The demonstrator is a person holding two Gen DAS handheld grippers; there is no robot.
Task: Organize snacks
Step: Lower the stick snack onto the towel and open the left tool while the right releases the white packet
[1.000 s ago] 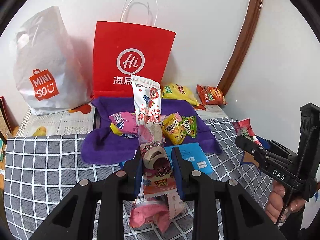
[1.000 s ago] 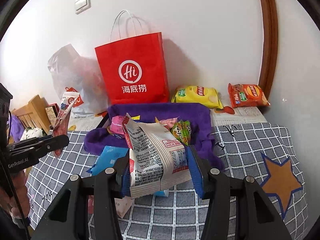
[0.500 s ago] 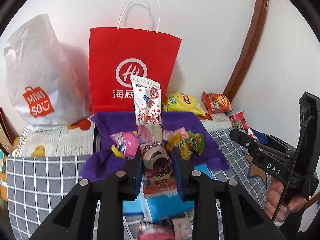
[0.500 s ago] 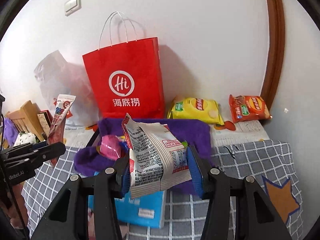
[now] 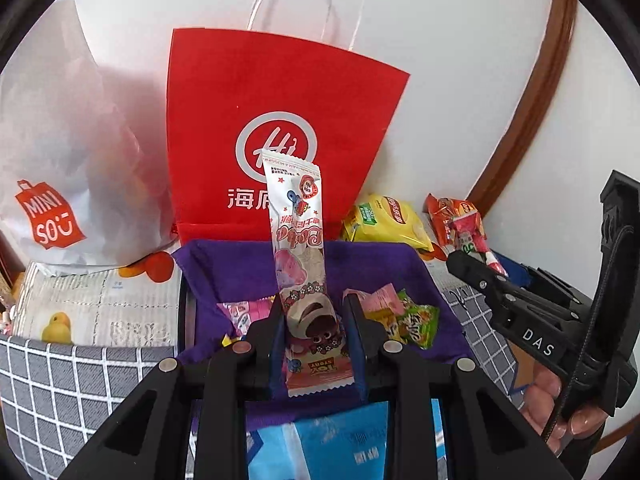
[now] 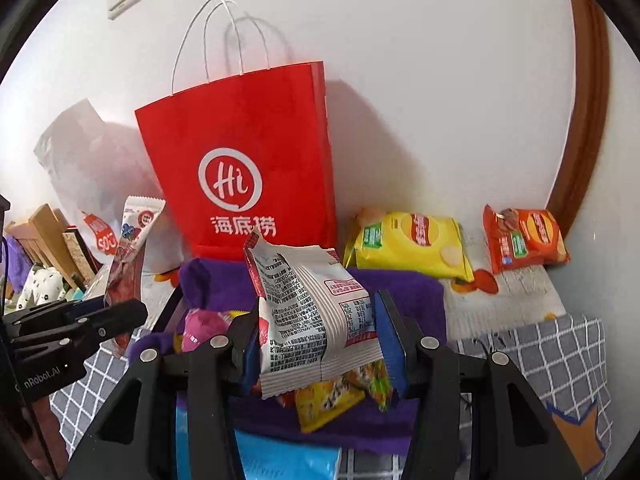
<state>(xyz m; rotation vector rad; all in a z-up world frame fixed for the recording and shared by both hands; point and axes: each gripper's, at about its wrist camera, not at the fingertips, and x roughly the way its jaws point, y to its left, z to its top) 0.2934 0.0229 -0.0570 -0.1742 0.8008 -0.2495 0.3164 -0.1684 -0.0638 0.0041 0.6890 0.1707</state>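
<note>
Left gripper point(image 5: 314, 344): fingers nearly closed, pads pressed on the lower end of a tall pink-and-white snack stick pack point(image 5: 298, 240), which stands upright above the purple cloth
Right gripper point(image 6: 320, 344): fingers partly closed, clamping a white puffed snack bag point(image 6: 312, 308) by both sides (printed back panel faces the camera)
Purple cloth point(image 5: 240, 268): spread on the worktop in front of the red paper bag, carrying several small packets
Small packets: pink packet point(image 6: 202, 326), yellow packet point(image 6: 324, 404) and green packet point(image 5: 418, 322) lie on the cloth beneath and beside the held items
Red paper bag point(image 6: 248, 152): upright against the wall, white cord handles, directly behind the cloth
White plastic bag point(image 5: 60, 152): left of the red bag, orange logo
Yellow chip bag point(image 6: 412, 246): by the wall, right of the red bag
Orange chip bag point(image 6: 524, 242): just right of the yellow one
Blue pack point(image 6: 288, 460): flat at the near edge of the cloth
Worktop point(image 6: 568, 356): grey checked cover
</note>
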